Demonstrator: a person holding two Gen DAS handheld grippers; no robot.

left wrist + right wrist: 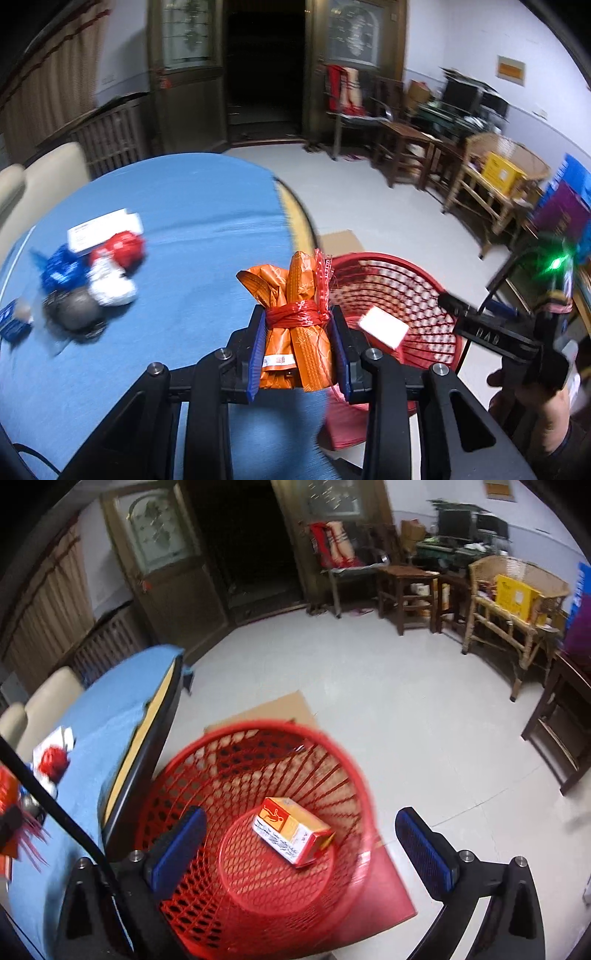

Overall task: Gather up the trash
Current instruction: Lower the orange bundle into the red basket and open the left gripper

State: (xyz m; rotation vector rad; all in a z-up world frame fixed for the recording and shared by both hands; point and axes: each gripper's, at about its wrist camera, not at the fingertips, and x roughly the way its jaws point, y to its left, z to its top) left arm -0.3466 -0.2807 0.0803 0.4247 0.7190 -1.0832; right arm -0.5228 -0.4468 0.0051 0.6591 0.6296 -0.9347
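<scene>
Here, in the lower middle of the left wrist view, the left gripper [301, 350] is clamped on an orange wrapper bundle [295, 321] tied with a red strip, and its blue pads [257, 354] press on both sides of the bundle. The bundle sits over the edge of the blue table [177, 206], just beside the red mesh basket [417, 288] at the right of that frame. More trash stays on the table at the left: a red ball [123, 249], a white wad [110, 284], a blue wrapper [61, 267] and a grey ball [75, 308], close together. In the right wrist view, the right gripper [301, 853] stands wide with nothing between its fingers, above the basket in the lower middle. An orange and white box [291, 830] lies on the basket floor. The basket stands on the floor [369, 686] against the table edge.
</scene>
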